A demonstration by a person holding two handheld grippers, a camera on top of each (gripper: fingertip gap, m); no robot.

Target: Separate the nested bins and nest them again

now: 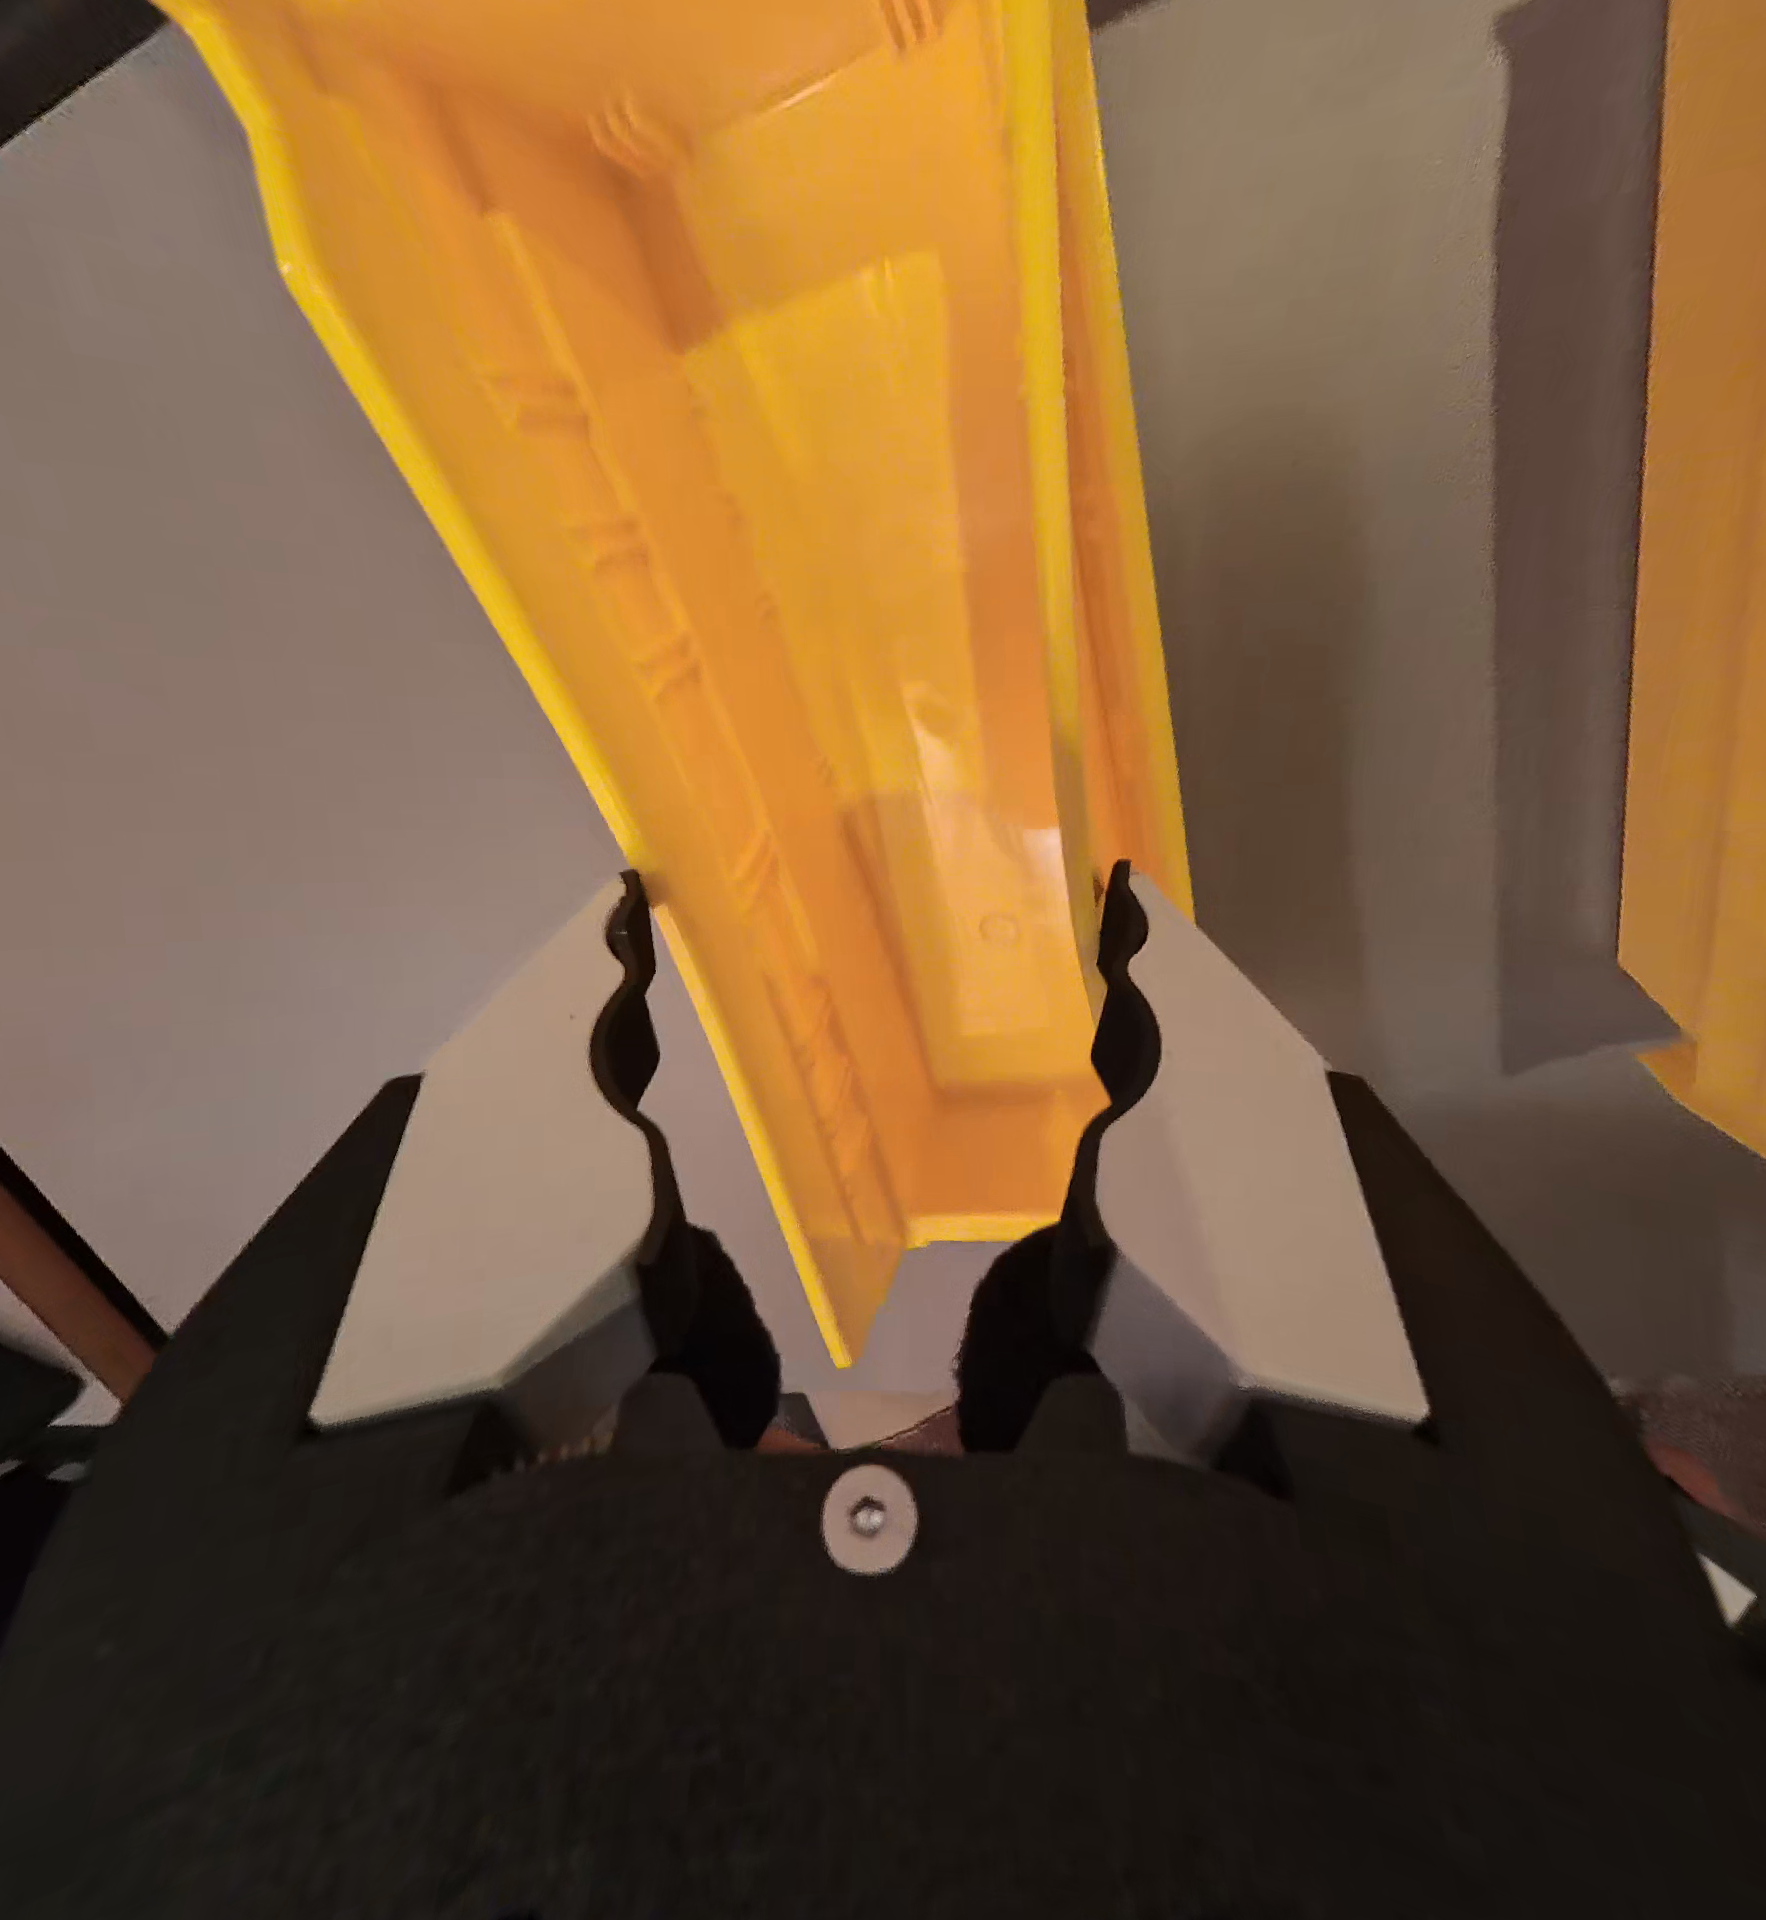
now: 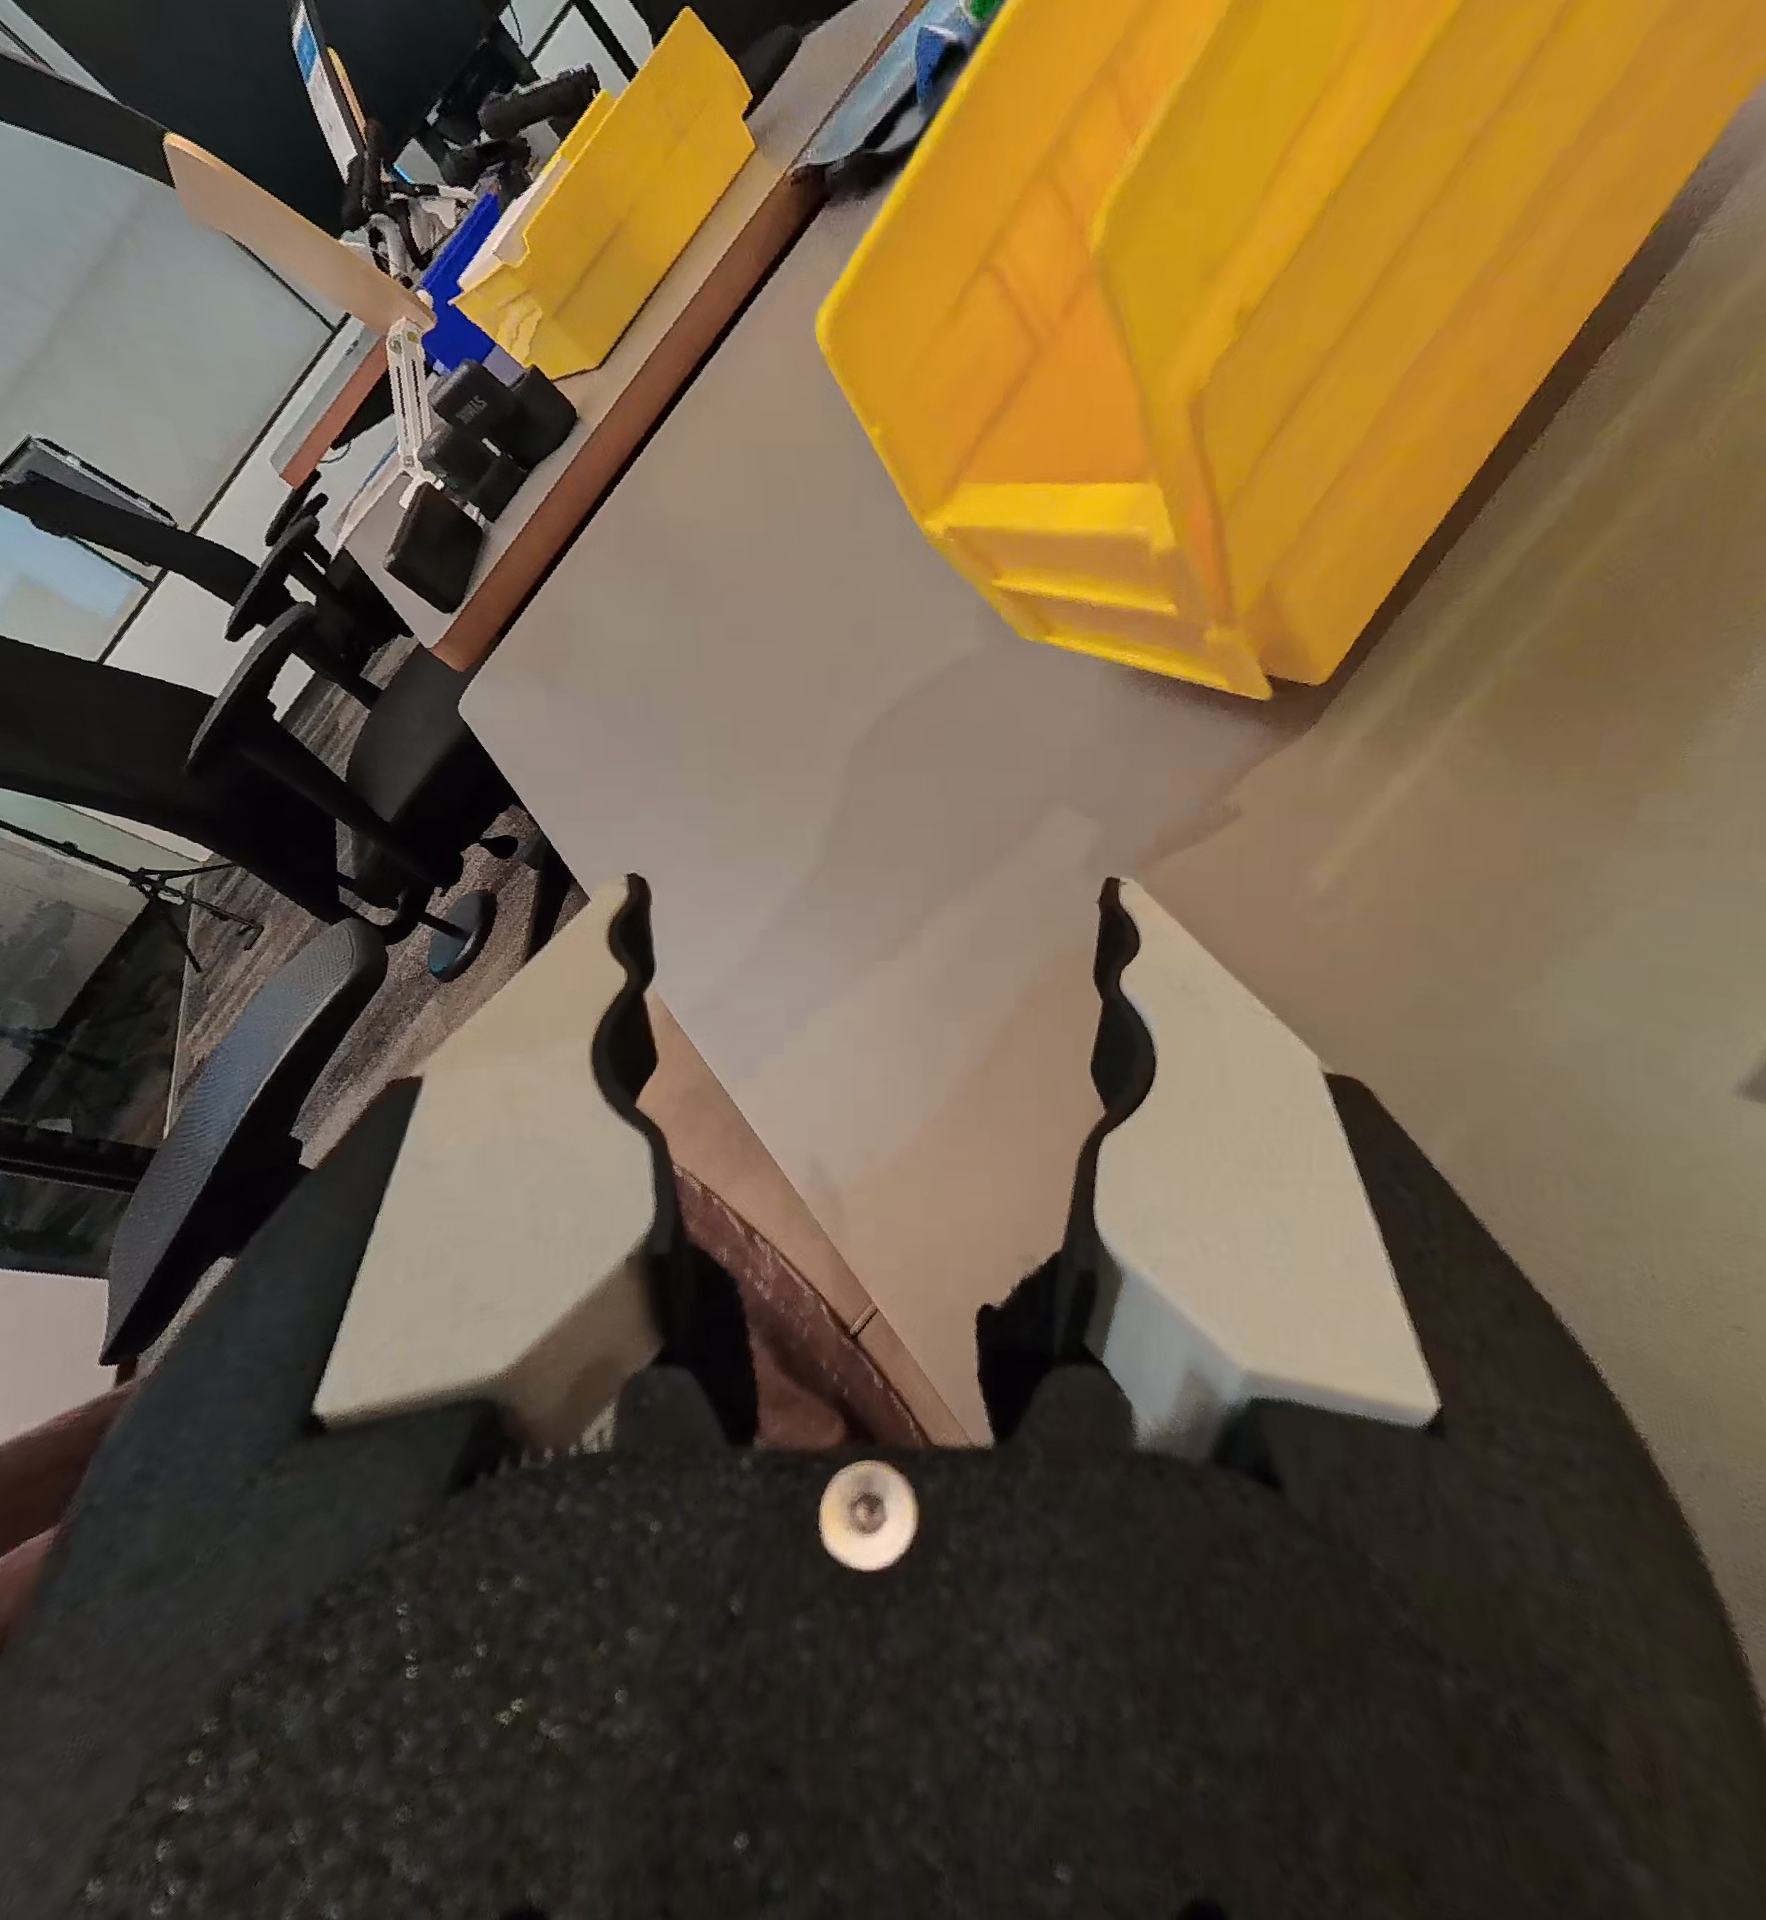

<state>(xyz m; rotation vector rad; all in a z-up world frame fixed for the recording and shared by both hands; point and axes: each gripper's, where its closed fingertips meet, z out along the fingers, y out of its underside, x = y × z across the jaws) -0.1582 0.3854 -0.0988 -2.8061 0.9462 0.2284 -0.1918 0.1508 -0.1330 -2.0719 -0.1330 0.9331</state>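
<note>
A: Left gripper: jaws apart, straddling the near end of a yellow bin. The bin's edges look to be at or just touching the tips, but no clamp that I can confirm. Bin looks lifted or tilted off the grey table.

B: Right?

A: Right gripper: jaws apart, nothing between them, just table below. Second yellow bin sits ahead, well apart from the tips. In the left wrist view there's another yellow wall at the far right, probably the same bin.

B: So they read as separated. Risks?

A: Left hold looks marginal. If that's only friction at the tips, the bin could slip or swing when moved. Smooth plastic, long lever. For re-nesting, a skewed entry would likely jam wall on wall.

B: What can't you see?

A: The left bin's far end is cut off at the top, and its underside contact is hidden. The right view is tilted and motion-blurred. Another yellow bin lies on the far table, plus office chairs; the small clutter there is too small to identify.
</note>
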